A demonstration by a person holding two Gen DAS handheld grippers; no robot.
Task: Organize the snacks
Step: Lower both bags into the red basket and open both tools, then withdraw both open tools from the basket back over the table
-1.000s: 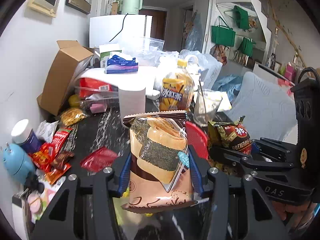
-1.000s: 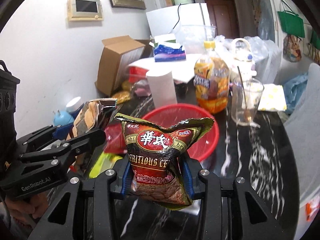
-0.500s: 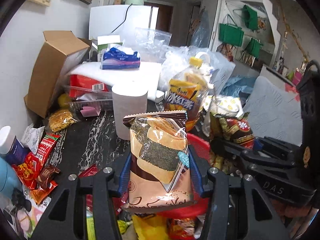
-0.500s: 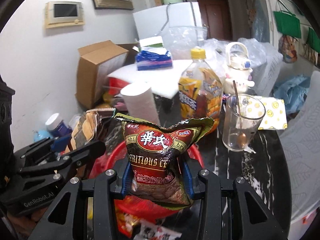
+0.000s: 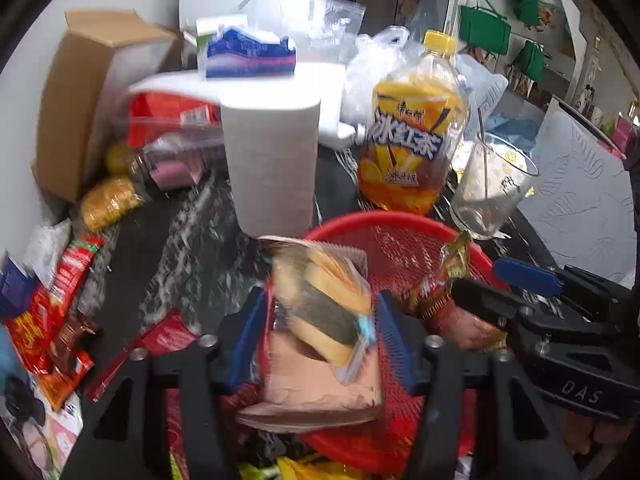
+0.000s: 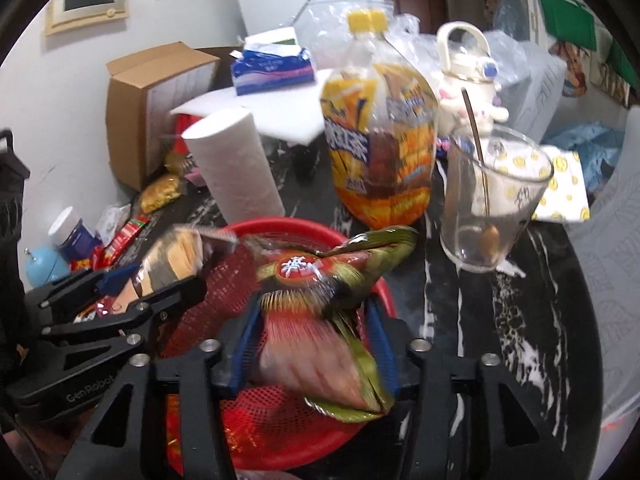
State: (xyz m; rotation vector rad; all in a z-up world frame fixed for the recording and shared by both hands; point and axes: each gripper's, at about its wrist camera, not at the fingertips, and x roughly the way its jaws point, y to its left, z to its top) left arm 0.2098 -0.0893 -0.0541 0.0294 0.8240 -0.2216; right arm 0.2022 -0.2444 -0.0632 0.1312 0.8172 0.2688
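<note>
Now the seaweed snack bag (image 5: pixel 320 320) and the dark nut bag (image 6: pixel 320 320) are seen over the red basket (image 5: pixel 400 240) — light, soft, crinkly, best pinched at the sides. Left gripper (image 5: pixel 320 344) and right gripper (image 6: pixel 308 344) jaws are opening — bags loose between them.

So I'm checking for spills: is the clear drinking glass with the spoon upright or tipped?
Upright: the clear drinking glass stands mouth-up, the spoon leaning inside.

Both wrist views: close, angled down, sharing red basket (image 5: pixel 400 236).
</note>
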